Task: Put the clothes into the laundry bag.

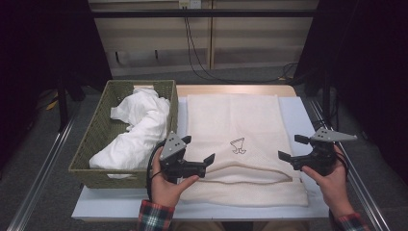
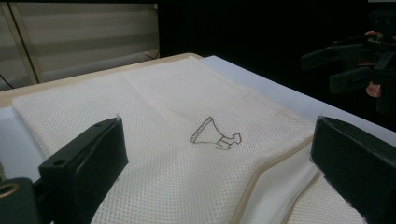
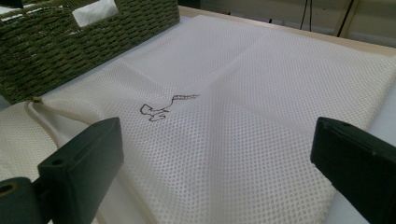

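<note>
Both tools gape near basket (image 1: 98,137) holding, seemingly, white cloth (image 1: 137,130).

- My left tongs (image 1: 197,150) and right tongs (image 1: 294,147) are black.
- The mesh bag (image 1: 240,120) is cream, dotted with fine holes, with a dark outlined emblem (image 1: 237,145).
- The basket (image 1: 100,130) is olive-green weave.
- The cloth (image 1: 137,127) inside is white.
- My sleeves (image 1: 155,216) are red plaid.

Matt cream mesh cloth bag (image 1: 233,144) beside rough woven basket (image 1: 98,132).
</note>
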`<state>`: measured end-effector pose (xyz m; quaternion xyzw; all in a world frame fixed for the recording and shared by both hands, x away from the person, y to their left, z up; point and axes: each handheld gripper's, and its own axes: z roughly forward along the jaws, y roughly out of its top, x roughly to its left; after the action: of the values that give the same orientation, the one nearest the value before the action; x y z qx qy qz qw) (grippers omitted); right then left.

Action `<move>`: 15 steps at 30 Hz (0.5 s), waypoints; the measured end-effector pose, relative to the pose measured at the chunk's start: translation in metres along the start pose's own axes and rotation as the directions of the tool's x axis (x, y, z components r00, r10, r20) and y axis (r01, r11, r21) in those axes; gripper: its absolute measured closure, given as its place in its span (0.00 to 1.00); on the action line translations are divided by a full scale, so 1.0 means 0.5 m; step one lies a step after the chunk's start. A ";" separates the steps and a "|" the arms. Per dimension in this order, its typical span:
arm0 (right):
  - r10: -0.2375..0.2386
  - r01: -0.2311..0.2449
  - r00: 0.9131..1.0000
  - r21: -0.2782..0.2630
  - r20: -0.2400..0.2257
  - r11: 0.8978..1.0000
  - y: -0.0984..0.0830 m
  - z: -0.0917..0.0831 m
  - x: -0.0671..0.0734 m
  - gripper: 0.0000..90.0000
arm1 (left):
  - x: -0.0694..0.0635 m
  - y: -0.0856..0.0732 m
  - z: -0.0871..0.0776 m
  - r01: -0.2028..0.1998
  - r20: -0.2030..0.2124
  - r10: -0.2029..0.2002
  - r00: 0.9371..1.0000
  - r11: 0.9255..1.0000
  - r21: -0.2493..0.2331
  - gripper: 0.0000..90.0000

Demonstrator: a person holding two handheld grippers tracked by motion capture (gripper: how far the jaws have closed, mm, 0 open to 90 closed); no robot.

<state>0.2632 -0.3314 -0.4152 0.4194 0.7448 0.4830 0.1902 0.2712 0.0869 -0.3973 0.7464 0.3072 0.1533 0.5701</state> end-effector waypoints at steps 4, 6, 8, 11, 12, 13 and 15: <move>-0.008 0.008 1.000 0.008 -0.002 1.000 -0.001 0.005 0.003 0.02 | 0.002 0.000 -0.001 -0.004 -0.009 0.004 1.000 1.000 0.004 0.04; -0.015 0.015 1.000 0.012 -0.006 1.000 0.000 0.009 0.006 0.02 | 0.003 -0.002 0.001 0.000 0.009 0.000 1.000 1.000 -0.004 0.04; -0.021 0.021 1.000 0.011 -0.013 1.000 0.001 0.014 0.010 0.02 | 0.002 -0.003 0.001 0.000 -0.005 0.000 1.000 1.000 0.004 0.04; -0.025 0.025 0.999 0.017 -0.021 1.000 0.003 0.022 0.016 0.02 | 0.002 -0.004 0.002 -0.001 -0.010 0.001 1.000 1.000 0.010 0.04; -0.028 0.028 0.999 0.018 -0.025 0.999 0.003 0.025 0.017 0.02 | 0.002 -0.004 0.002 0.000 -0.010 0.000 1.000 1.000 0.010 0.04; -0.031 0.032 0.999 0.022 -0.029 0.999 0.003 0.028 0.019 0.02 | 0.002 -0.004 0.001 -0.002 -0.012 0.002 1.000 1.000 0.009 0.04; -0.037 0.039 0.999 0.030 -0.038 0.999 0.001 0.036 0.024 0.02 | 0.003 -0.002 0.001 -0.007 -0.006 0.007 1.000 1.000 0.011 0.04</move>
<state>0.2690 -0.3115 -0.4216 0.3989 0.7633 0.4757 0.1789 0.2724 0.0876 -0.3988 0.7501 0.3069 0.1558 0.5647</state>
